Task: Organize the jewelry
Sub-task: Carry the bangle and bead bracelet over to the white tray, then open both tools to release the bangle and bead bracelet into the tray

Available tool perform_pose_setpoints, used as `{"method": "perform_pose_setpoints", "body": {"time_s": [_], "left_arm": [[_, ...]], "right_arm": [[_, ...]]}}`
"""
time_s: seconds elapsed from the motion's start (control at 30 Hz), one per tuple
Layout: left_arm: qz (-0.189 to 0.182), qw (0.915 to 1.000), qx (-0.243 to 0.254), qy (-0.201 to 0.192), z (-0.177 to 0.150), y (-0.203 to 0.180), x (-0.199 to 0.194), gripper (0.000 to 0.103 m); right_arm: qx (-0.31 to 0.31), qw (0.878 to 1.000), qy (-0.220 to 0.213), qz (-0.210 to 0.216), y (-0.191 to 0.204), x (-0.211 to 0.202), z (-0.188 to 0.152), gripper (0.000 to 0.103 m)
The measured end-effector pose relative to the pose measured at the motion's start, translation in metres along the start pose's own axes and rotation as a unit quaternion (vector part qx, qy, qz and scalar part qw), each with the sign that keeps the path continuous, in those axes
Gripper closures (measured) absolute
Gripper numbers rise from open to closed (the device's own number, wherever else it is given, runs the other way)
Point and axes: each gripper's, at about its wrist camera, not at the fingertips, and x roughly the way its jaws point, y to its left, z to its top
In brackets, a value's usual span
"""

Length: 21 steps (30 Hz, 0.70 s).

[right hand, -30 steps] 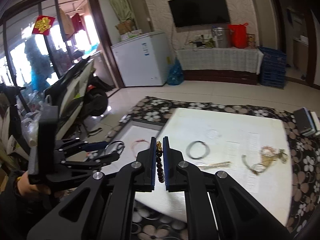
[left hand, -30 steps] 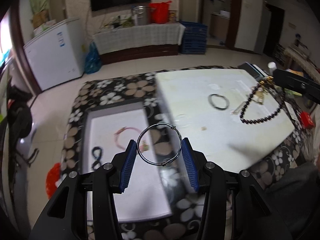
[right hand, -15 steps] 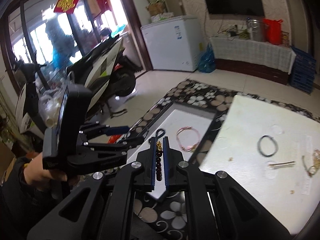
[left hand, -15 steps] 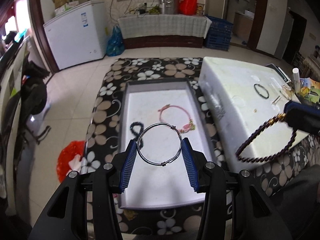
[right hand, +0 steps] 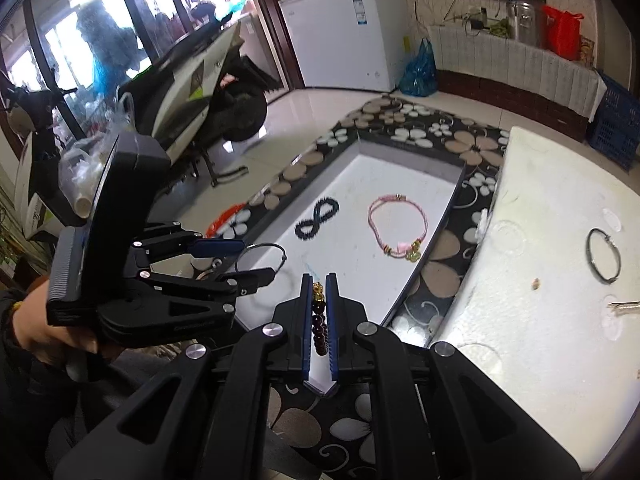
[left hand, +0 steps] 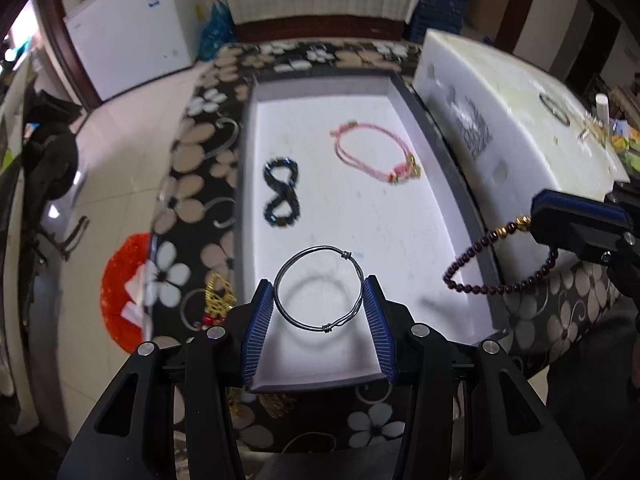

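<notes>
My left gripper [left hand: 319, 300] is shut on a silver wire bangle [left hand: 320, 248] and holds it low over the near end of the white tray [left hand: 320, 374]. It also shows in the right wrist view [right hand: 256, 262]. My right gripper [right hand: 319, 280] is shut on a dark red bead bracelet [right hand: 319, 320] with a gold charm. The bracelet [left hand: 480, 276] hangs over the tray's right rim in the left wrist view. A pink cord bracelet [left hand: 376, 152] and a black beaded loop [left hand: 281, 194] lie in the tray.
A white foam slab [right hand: 540, 280] stands to the right of the tray and bears a dark bangle [right hand: 604, 256] and a thin metal piece [right hand: 624, 306]. The flowered tablecloth [left hand: 192, 200] lies around the tray. A gold ornament [left hand: 218, 300] lies left of the tray.
Both grippers have moved left and down towards the tray with their bracelets. The left gripper now holds the bangle lower over the tray's near end.
</notes>
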Motion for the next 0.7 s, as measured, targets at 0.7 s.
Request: {"method": "perform_pose_setpoints", "body": {"time_s": [0.7], "left_arm": [[-0.01,0.9994,0.01,0.03,-0.006,-0.002,0.026,0.054]], "right_arm": [[-0.011,0.999,0.039,-0.018,0.007,0.028,-0.007,0.096]]}}
